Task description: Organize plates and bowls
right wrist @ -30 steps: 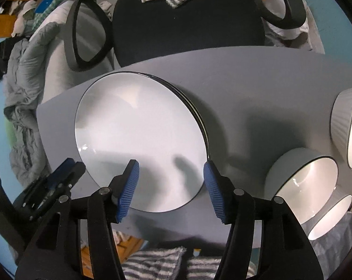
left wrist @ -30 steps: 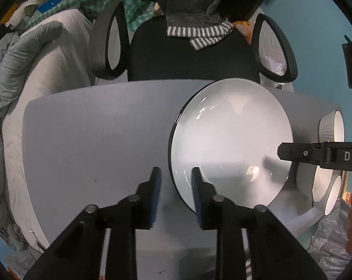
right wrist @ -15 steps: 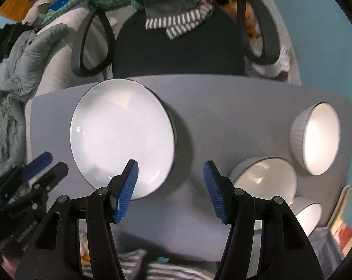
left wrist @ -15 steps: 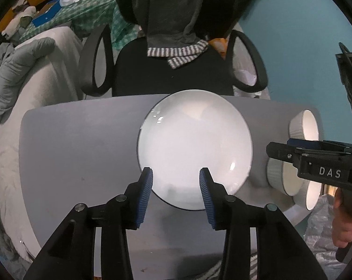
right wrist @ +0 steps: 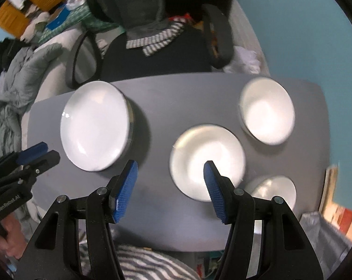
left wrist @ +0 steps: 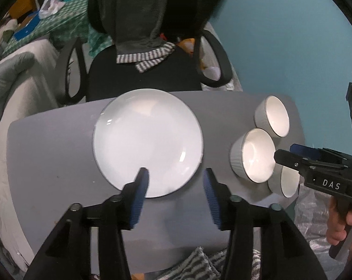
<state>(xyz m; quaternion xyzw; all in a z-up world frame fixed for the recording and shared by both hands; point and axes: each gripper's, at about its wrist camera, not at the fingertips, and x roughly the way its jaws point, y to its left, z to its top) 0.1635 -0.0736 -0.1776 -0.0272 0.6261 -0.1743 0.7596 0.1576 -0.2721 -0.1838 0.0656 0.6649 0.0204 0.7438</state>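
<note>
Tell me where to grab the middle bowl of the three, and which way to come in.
Take the middle bowl by its rim, coming straight down with one of the fingers inside and the other outside the ribbed wall. It sits upright, mouth open. Use the side facing the plate; the other bowls crowd the far sides.
</note>
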